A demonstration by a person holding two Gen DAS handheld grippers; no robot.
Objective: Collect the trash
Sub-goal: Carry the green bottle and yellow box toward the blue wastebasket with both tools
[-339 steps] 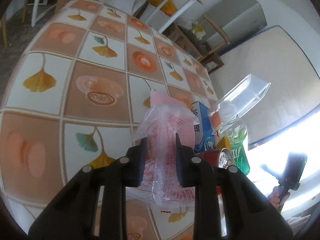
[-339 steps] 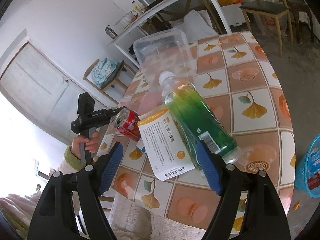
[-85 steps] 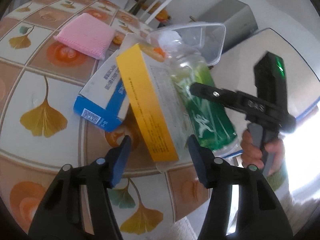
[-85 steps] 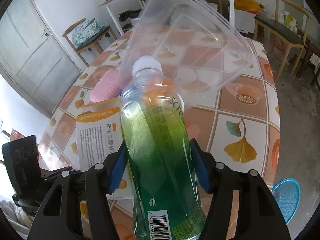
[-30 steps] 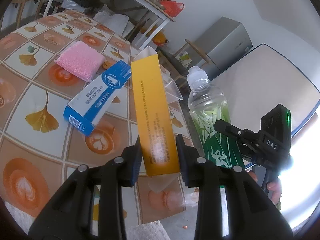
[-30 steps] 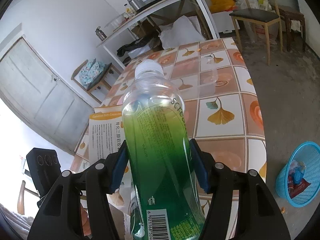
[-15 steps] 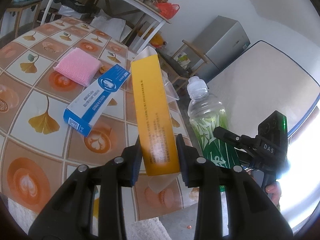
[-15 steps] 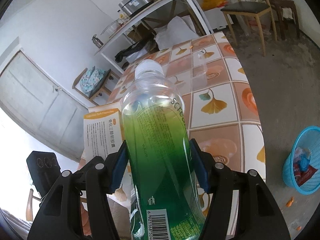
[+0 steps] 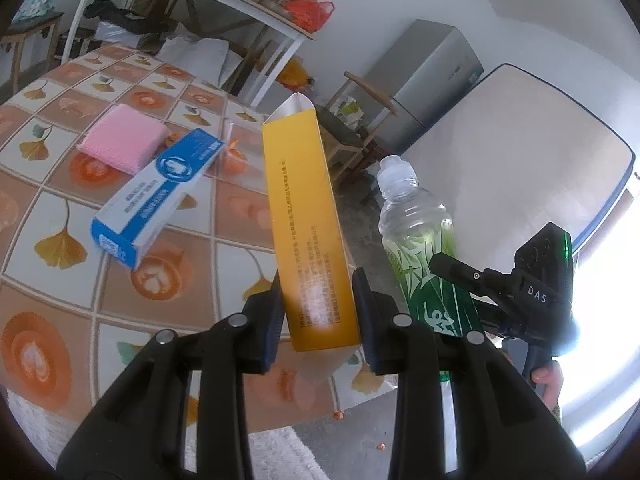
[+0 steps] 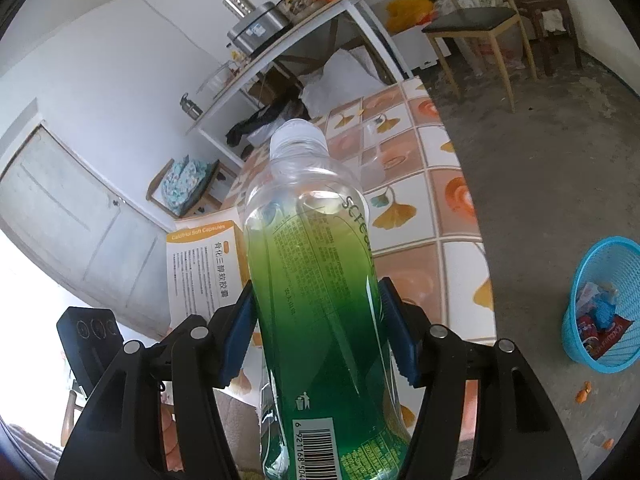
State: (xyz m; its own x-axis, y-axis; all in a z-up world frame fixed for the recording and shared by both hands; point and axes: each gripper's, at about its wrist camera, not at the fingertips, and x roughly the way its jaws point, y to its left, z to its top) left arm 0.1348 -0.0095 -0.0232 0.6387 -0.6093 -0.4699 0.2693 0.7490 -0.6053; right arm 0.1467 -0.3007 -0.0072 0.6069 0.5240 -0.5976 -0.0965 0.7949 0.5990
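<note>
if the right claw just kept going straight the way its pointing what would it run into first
Probably the tiled table. The right claw, clamped on the green bottle, points down across its edge. The bottle's cap would likely arrive first, near the clear container. Depth is hard to judge through the fisheye.

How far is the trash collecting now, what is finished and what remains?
Done: the blue basket on the floor already holds some wrappers. In hand: the left tool grips the yellow box, the right tool the green bottle. Left on the table: the blue box; the pink pad may stay.
</note>
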